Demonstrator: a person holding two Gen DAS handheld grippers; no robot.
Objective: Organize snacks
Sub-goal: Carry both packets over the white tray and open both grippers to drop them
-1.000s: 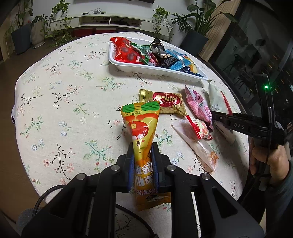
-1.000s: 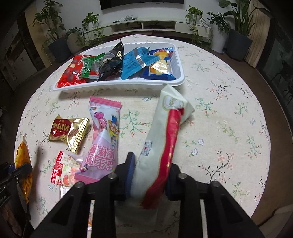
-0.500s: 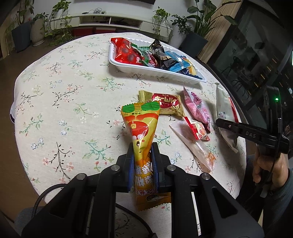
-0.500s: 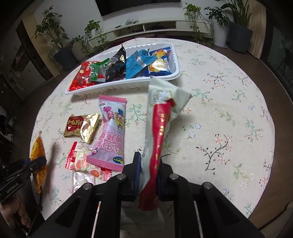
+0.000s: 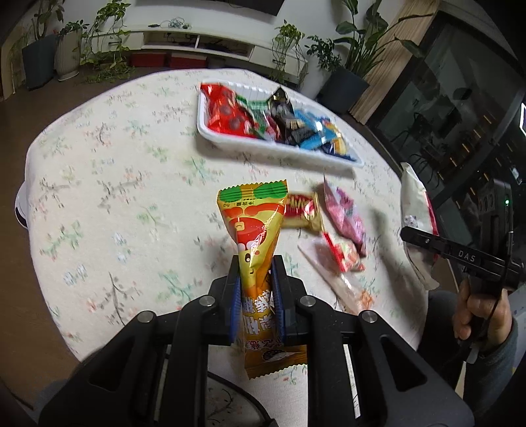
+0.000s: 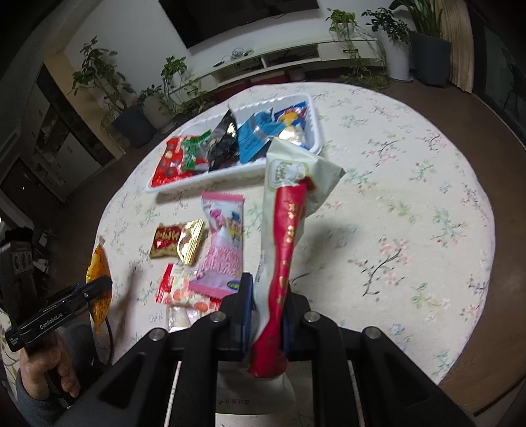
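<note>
Left wrist view: left tongs (image 5: 255, 289) clamp a yellow cone-shaped snack packet (image 5: 252, 230), frame centre. Right tongs (image 6: 268, 315) pinch a white-and-red snack bag (image 6: 289, 210) above the bench (image 6: 411, 210).

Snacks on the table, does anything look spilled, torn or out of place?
Nothing spilled or torn. Four packets still lie loose in front of the white tray: a pink one, a gold one, a small red-edged one and a clear one.

A home living room: wall television (image 6: 236, 16), low media shelf (image 5: 197, 42), potted plants (image 6: 98, 85), floral-clothed table (image 5: 115, 197).
</note>
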